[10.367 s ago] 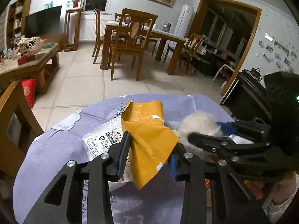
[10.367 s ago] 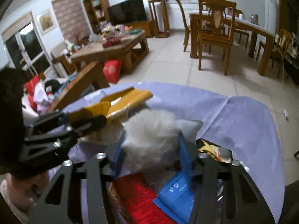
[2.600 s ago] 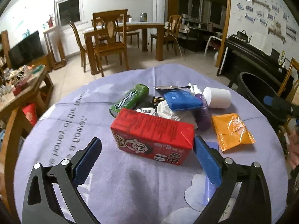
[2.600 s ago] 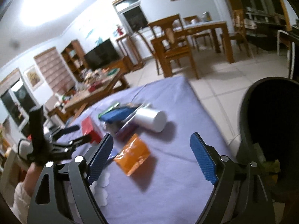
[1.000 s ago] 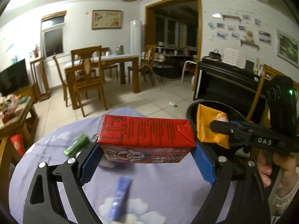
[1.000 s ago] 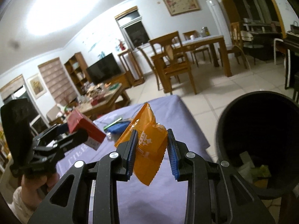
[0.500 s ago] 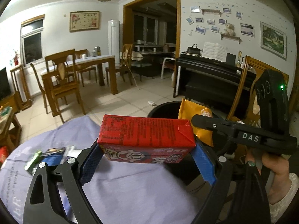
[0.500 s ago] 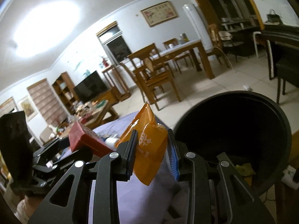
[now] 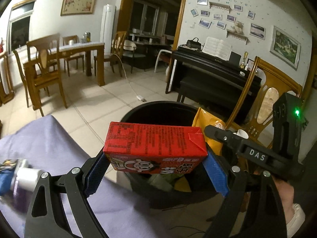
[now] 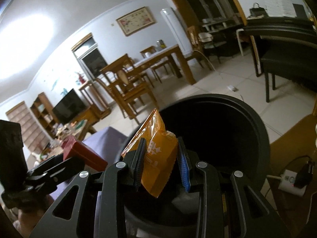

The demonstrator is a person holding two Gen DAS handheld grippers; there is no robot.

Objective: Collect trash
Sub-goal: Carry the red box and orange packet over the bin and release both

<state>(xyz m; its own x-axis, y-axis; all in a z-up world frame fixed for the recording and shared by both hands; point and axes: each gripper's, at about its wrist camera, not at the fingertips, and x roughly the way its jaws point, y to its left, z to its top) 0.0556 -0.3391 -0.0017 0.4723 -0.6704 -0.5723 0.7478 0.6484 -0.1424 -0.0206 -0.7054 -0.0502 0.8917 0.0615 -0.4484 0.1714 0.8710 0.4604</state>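
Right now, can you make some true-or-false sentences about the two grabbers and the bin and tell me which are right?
1. The left gripper holds a red carton. True.
2. The right gripper is empty. False: it is shut on an orange packet.
3. The bin is black. True.
4. The bin is empty. False: the left wrist view shows trash already at its bottom.
5. The carton lies on the purple cloth. False: it is up in the air between the blue pads, over the bin's rim.
6. The packet is held over the bin's mouth. True.
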